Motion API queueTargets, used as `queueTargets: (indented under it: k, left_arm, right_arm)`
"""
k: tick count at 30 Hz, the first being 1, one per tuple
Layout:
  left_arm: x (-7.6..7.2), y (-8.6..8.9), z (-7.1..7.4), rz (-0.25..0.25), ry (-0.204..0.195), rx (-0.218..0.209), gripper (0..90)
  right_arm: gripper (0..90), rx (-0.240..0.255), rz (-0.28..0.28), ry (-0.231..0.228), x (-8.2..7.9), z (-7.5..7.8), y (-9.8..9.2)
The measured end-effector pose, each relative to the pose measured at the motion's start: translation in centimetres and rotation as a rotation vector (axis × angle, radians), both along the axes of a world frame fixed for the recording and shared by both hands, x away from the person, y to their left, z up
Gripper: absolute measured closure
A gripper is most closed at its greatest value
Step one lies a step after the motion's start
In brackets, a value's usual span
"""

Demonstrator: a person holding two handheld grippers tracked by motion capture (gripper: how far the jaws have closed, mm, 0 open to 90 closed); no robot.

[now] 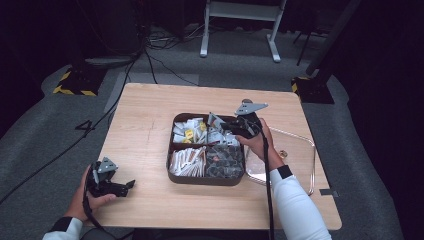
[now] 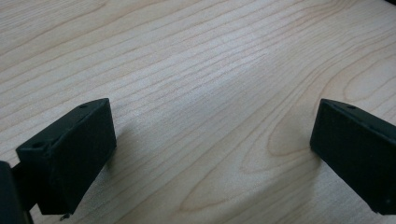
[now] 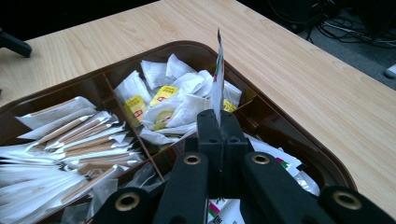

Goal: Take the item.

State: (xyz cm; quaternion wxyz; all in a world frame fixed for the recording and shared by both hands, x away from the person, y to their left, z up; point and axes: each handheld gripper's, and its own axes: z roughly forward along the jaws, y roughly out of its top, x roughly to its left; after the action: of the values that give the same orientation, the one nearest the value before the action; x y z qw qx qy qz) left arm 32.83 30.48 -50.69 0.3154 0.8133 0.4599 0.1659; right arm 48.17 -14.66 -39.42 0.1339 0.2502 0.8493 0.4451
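Observation:
A brown tray (image 1: 205,181) with four compartments sits mid-table, packed with small packets. My right gripper (image 1: 227,125) hovers over its far right compartment, shut on a thin white sachet (image 1: 215,120). In the right gripper view the jaws (image 3: 219,123) pinch that sachet (image 3: 217,79) by its lower edge, so it stands upright and edge-on above the tray (image 3: 289,126). My left gripper (image 1: 127,187) rests near the table's front left corner, held by a hand. Its jaws (image 2: 210,140) stand wide open over bare wood with nothing between them.
White bags with yellow tags (image 3: 159,100) fill the far left compartment, and paper-wrapped sticks (image 3: 70,135) the near left one. A clear plastic lid (image 1: 300,165) lies right of the tray under the right forearm. Cables and a stand's legs are on the floor beyond the table.

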Motion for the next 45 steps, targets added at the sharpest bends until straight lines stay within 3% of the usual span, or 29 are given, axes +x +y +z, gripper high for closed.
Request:
queueTargets:
  k: [19, 45]
  left_arm:
    - [0.0, 0.0, 0.0, 0.002, 0.000, 0.000, 0.5]
    - [0.0, 0.0, 0.0, 0.004, 0.003, -0.001, 0.5]
  right_arm:
    - [90.0, 0.061, 0.058, -0.032, -3.7, 1.6, -2.5]
    - [90.0, 0.052, 0.132, -0.062, -9.5, 1.6, -4.9]
